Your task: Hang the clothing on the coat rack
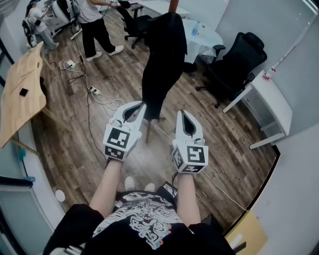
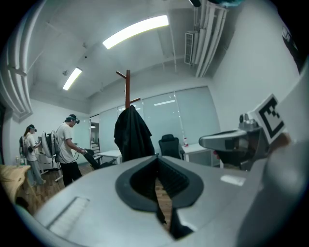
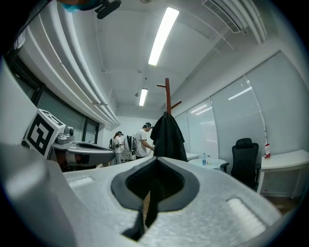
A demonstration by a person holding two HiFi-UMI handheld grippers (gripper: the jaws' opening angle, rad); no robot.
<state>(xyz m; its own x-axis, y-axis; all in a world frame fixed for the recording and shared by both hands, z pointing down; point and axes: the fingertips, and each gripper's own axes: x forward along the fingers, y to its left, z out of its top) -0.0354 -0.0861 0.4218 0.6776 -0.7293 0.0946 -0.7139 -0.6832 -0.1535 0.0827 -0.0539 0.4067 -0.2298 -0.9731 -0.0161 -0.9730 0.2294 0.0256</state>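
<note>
A black garment [image 1: 162, 60] hangs on the wooden coat rack [image 1: 173, 5] and drapes down over its pole. In the left gripper view the garment [image 2: 131, 135] covers the rack [image 2: 127, 89] below its upper pegs; the right gripper view shows the same garment [image 3: 169, 137] and rack [image 3: 167, 94]. My left gripper [image 1: 141, 106] is shut and empty, a little short of the garment's lower hem. Beside it my right gripper [image 1: 185, 114] is shut too, with nothing in it. Both point toward the rack.
A black office chair [image 1: 239, 62] and a white desk [image 1: 271, 99] stand at the right. A round white table [image 1: 202, 37] is behind the rack. Cables [image 1: 97, 97] lie on the wood floor, a wooden tabletop [image 1: 22, 92] is at the left, and a person [image 1: 94, 25] stands far back.
</note>
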